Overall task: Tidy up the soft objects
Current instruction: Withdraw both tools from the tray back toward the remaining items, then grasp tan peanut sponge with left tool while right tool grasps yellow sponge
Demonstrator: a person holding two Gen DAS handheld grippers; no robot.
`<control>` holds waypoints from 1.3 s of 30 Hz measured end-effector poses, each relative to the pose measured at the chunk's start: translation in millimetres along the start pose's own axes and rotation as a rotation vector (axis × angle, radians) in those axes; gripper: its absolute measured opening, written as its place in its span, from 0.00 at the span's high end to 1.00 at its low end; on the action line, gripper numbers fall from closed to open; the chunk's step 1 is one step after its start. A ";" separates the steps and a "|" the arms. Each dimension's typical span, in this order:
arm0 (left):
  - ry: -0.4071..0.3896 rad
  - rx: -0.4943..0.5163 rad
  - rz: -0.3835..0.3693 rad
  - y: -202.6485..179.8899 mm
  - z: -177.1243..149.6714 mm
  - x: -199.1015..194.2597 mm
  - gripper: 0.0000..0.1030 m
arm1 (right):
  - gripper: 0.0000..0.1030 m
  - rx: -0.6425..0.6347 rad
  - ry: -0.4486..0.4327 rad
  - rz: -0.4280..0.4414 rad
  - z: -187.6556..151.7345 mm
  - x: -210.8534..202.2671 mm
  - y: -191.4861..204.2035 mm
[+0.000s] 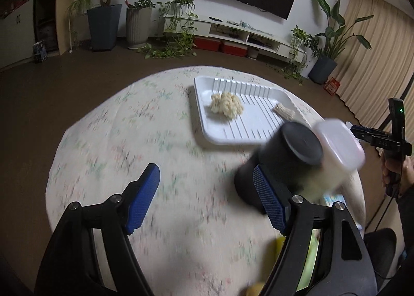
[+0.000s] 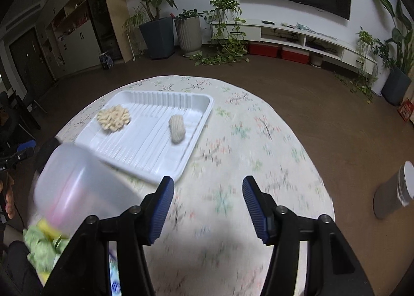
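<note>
Left gripper [image 1: 207,197]: jaws apart, nothing between them | Right gripper [image 2: 208,208]: jaws apart, empty | White ribbed tray [image 2: 191,130] on round floral tablecloth [image 2: 258,146] | Cream knotted soft piece [image 2: 113,117] and beige oblong soft piece [image 2: 176,129] lie apart inside tray | Black jar [image 1: 279,161], translucent container [image 1: 339,143] near tray, blurred.

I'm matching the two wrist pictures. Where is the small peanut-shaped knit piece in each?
Left wrist view: peanut-shaped knit piece at the white tray's right edge, right of centre.
Right wrist view: it lies mid-tray, left of centre.
Shared landmark: the cream knit flower in the same tray.
</note>
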State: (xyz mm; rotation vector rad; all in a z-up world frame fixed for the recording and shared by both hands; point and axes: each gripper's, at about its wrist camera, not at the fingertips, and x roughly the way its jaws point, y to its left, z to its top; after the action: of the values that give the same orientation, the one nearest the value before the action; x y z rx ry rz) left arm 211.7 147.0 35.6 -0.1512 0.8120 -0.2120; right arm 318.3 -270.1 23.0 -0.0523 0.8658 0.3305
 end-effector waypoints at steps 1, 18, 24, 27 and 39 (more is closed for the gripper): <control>-0.003 -0.002 0.006 -1.0 -7.8 -7.2 0.28 | 0.43 0.015 0.000 0.003 -8.4 -7.8 -0.5; -0.010 -0.012 -0.016 -26.3 -86.1 -76.6 0.25 | 0.32 0.091 -0.013 0.027 -91.8 -86.1 35.9; 0.018 -0.032 -0.033 -38.3 -118.6 -84.8 0.25 | 0.28 0.073 -0.011 0.080 -125.4 -98.4 77.8; 0.023 -0.013 -0.028 -49.2 -132.1 -89.3 0.25 | 0.26 0.059 -0.004 0.103 -143.9 -100.5 98.5; 0.061 0.010 -0.042 -80.3 -167.4 -83.5 0.06 | 0.07 -0.015 -0.007 0.148 -203.2 -102.1 183.8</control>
State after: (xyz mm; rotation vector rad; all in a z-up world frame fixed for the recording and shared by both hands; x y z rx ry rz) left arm 22.9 80.9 -2.3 -0.1528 0.8689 -0.2618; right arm 50.5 -159.0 -15.8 -0.0013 0.8625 0.4752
